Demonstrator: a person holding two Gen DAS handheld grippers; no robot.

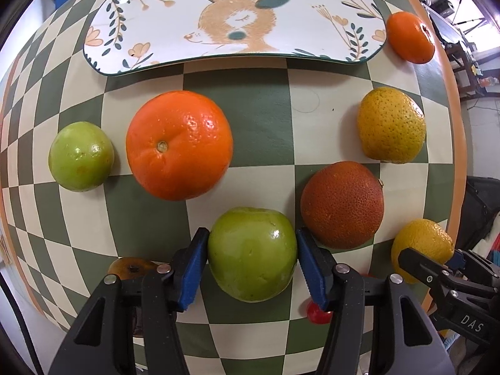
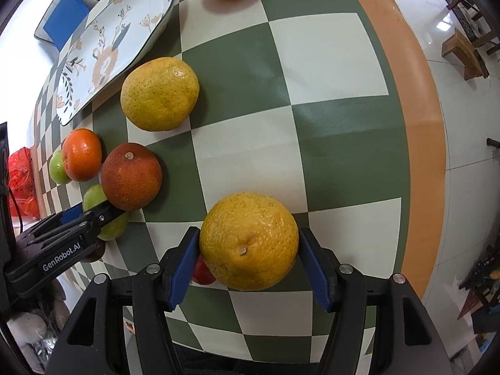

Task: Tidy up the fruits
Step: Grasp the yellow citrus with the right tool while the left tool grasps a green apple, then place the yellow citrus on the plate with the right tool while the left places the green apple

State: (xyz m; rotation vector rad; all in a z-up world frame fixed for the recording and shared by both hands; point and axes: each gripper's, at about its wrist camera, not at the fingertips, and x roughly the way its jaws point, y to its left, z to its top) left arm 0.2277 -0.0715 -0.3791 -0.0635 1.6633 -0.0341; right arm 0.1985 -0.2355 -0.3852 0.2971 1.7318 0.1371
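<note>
while the deer-print plate (image 1: pixel 237 15) sits at twelve o'clock on the checkered cloth (image 1: pixel 259 106), the left gripper (image 1: pixel 252 257), marked "genrobot.ai", clamps a green apple (image 1: pixel 252 253) at six o'clock, and the right gripper (image 2: pixel 248 243), lettered "das", squeezes a yellow orange (image 2: pixel 248 240) at six o'clock.
</note>
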